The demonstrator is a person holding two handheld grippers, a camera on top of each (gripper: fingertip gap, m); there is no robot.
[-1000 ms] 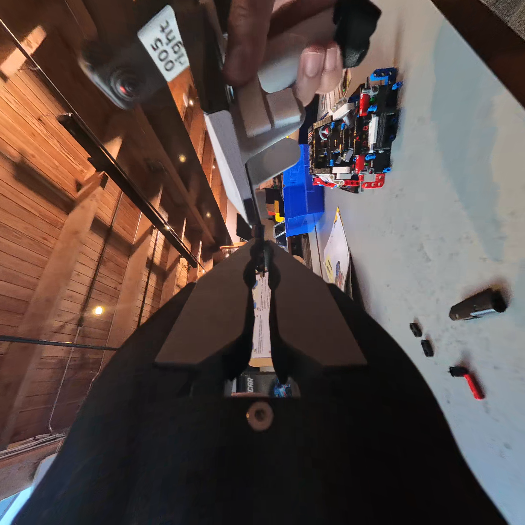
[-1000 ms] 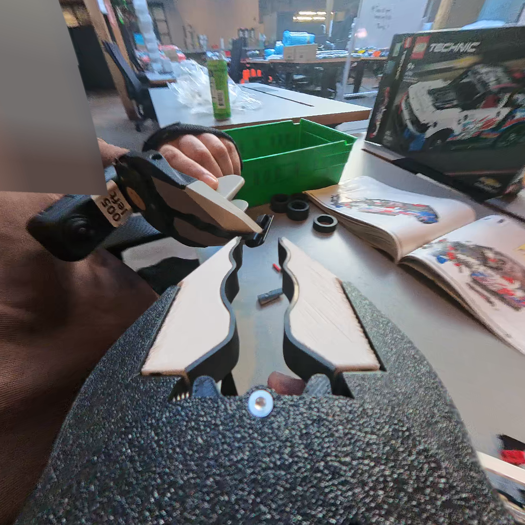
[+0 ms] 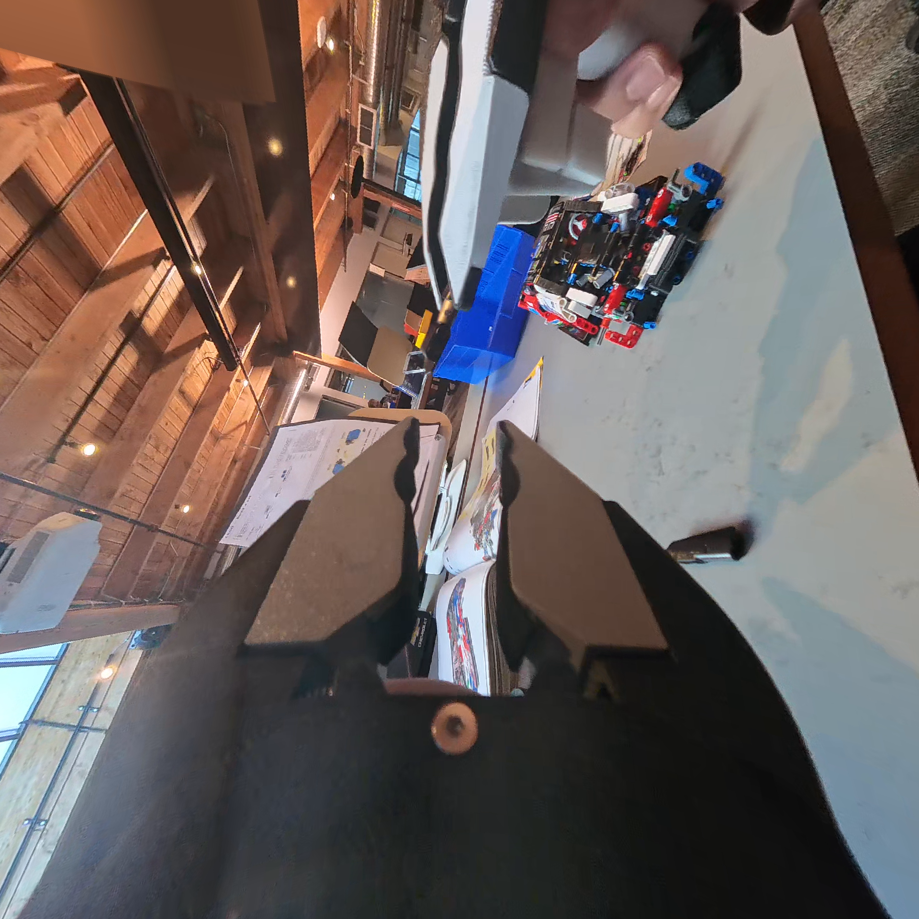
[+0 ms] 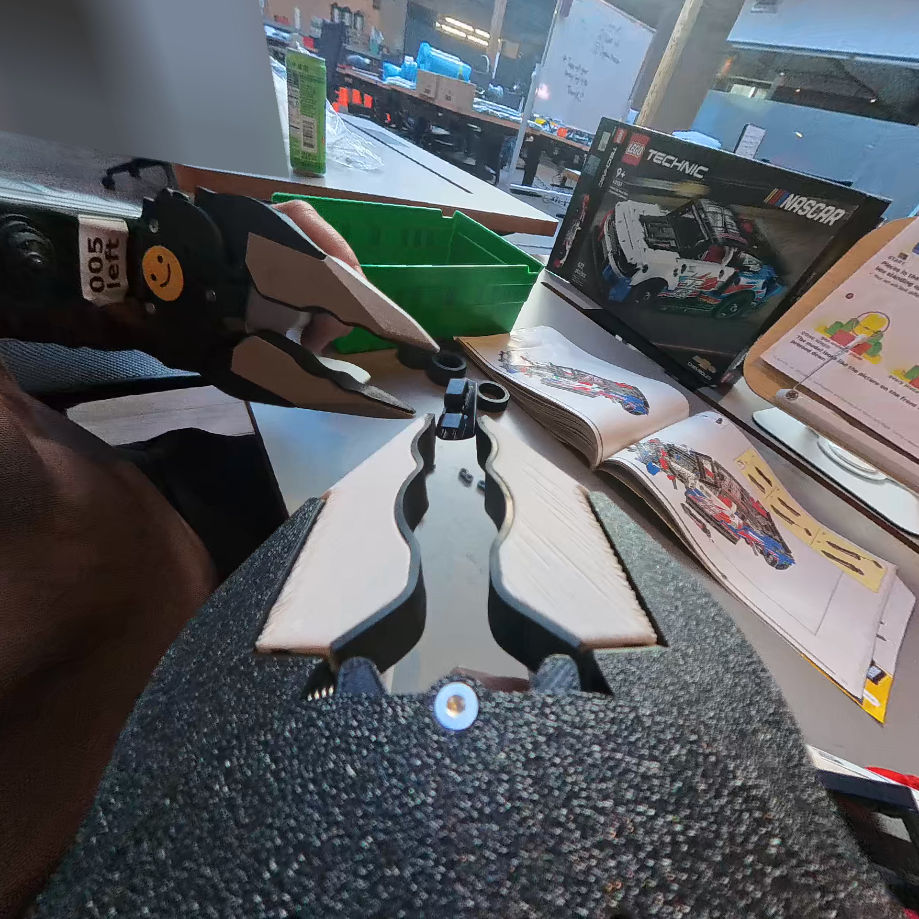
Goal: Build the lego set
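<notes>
We hold a small black piece [image 4: 455, 410] at the very tips of the right gripper [image 4: 455, 431], its jaws pinched on the lower end while the rest sticks up past them. The left gripper [image 4: 422, 378] sits just to the left of it with its jaws apart and nothing between them; the left wrist view shows the same gap, with only the open instruction booklet [image 3: 470, 626] behind it.

The half-built car [image 3: 621, 268] stands well apart on the table [image 3: 746, 422], next to a blue bin [image 3: 490, 318]. A dark grey cylinder piece [image 3: 708, 547] lies loose on the table nearer to us. Past the held piece we see black tyres [image 4: 447, 365], a green bin [image 4: 447, 278] and the set's box [image 4: 696, 258].

We judge the black piece to be light, stiff plastic with smooth faces, so it will not bend but can twist or pop out of a tip grip if pushed sideways. The hold looks shallow, on one end only, so we would take it across its flat sides and keep any push in line with the jaws. The car is heavier and rigid overall, yet its outer bits look as if they could snap off; we would brace it by the solid black frame, not by the thin red and blue parts at the edges.
</notes>
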